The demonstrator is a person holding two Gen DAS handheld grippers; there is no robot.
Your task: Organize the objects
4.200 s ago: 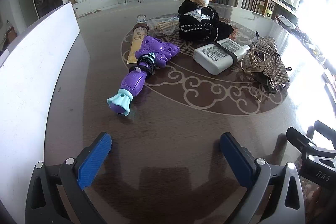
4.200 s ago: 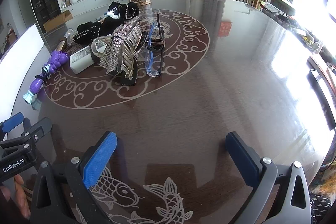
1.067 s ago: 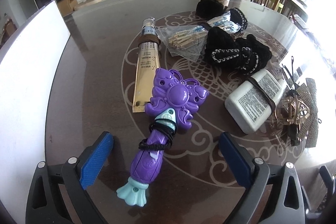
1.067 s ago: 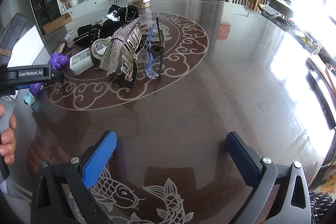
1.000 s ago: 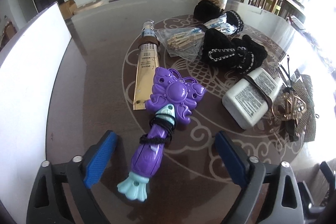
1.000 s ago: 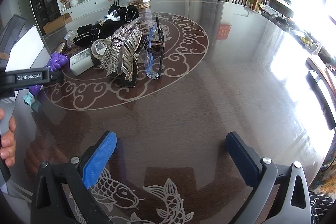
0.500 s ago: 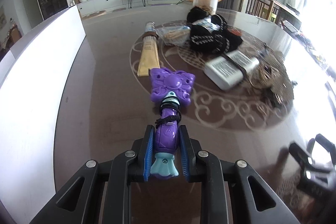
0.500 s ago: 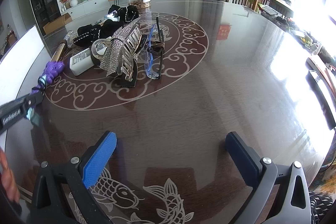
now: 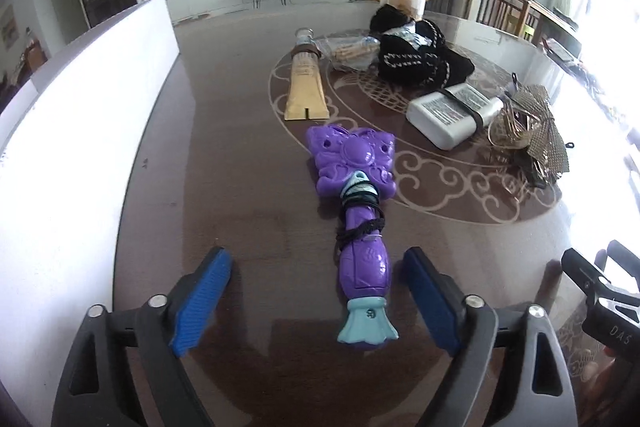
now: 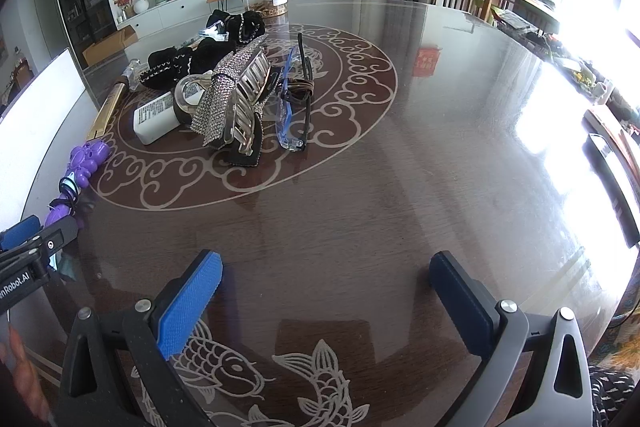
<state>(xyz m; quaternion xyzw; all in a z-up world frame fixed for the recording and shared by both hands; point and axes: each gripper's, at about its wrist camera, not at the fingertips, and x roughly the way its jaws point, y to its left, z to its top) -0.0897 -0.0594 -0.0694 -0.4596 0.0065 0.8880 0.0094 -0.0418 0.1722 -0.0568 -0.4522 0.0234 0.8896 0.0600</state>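
Left wrist view
Left gripper: jaws opening, pads clear of the handle between them.
Purple wand toy: one, flat on the table, near edge, handle toward the camera; apparently just set apart from the pile.
Far right: one gold tube, one white bottle.

Right wrist view
Right gripper: spread wide, nothing between, hovering above bare tabletop.
Far left: one glittery hair claw, one pair of glasses.

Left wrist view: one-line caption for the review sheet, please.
Left gripper opening around a purple toy wand lying on the dark round table.
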